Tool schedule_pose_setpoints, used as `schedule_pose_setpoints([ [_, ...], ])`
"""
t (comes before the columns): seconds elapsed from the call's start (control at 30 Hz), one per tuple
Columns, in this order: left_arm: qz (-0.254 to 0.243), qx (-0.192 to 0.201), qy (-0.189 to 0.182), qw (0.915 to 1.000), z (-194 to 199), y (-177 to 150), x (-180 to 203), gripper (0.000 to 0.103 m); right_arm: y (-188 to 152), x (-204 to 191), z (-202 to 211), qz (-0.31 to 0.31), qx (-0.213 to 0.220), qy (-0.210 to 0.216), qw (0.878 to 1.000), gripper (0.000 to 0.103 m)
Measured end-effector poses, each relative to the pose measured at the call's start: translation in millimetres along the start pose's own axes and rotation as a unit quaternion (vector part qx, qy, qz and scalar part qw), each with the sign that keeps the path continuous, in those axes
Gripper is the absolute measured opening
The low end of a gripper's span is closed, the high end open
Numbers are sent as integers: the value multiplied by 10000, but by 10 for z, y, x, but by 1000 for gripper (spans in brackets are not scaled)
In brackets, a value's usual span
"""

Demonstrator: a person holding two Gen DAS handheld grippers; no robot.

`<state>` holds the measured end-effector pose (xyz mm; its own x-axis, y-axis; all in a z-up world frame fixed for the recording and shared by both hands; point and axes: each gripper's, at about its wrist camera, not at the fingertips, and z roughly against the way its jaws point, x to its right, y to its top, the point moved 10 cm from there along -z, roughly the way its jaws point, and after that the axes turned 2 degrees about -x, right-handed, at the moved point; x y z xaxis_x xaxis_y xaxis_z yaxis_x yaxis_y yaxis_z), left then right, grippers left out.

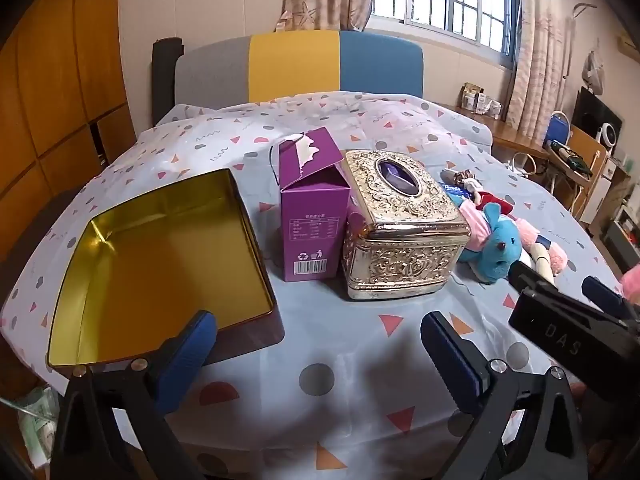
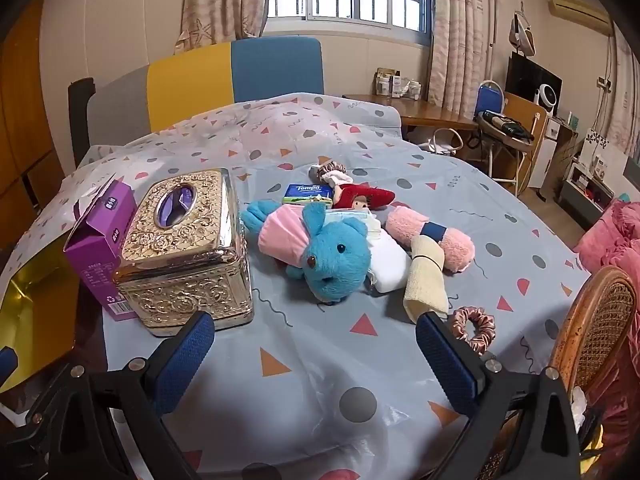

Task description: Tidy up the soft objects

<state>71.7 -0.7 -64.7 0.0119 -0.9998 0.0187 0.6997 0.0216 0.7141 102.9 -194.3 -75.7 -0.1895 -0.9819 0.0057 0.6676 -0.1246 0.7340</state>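
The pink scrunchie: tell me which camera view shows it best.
The right wrist view. There the pink scrunchie lies in plain sight on the tablecloth, beside the right gripper's blue pad. The left wrist view does not show it; the right gripper crosses that side of the picture.

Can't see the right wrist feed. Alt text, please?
Open hand-held gripper hovers over a patterned tablecloth, holding nothing. Ahead lies a pile of soft things led by a blue plush; a gold box stands left, a pink scrunchie right.
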Motion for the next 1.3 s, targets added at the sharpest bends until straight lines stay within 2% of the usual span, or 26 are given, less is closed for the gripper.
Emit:
schedule_pose_setpoints([
  [0.1,-26,181,46,9998,77,40,-30,103,54,25,59,-200,135,178,9996,103],
  [0.3,-74,294,24,9995,178,2,-47,103,81,77,40,-226,116,20,9997,103],
  [0.33,192,93,167,9996,63,5,-170,103,90,-7,3,-188,92,3,9998,103],
  [0.47,343,60,224,9991,35,25,-259,103,42,-25,-5,-159,35,144,9998,103],
  [1.3,391,-35,237,9989,-32,18,-316,103,-24,-227,-84,143,-91,203,9997,103],
])
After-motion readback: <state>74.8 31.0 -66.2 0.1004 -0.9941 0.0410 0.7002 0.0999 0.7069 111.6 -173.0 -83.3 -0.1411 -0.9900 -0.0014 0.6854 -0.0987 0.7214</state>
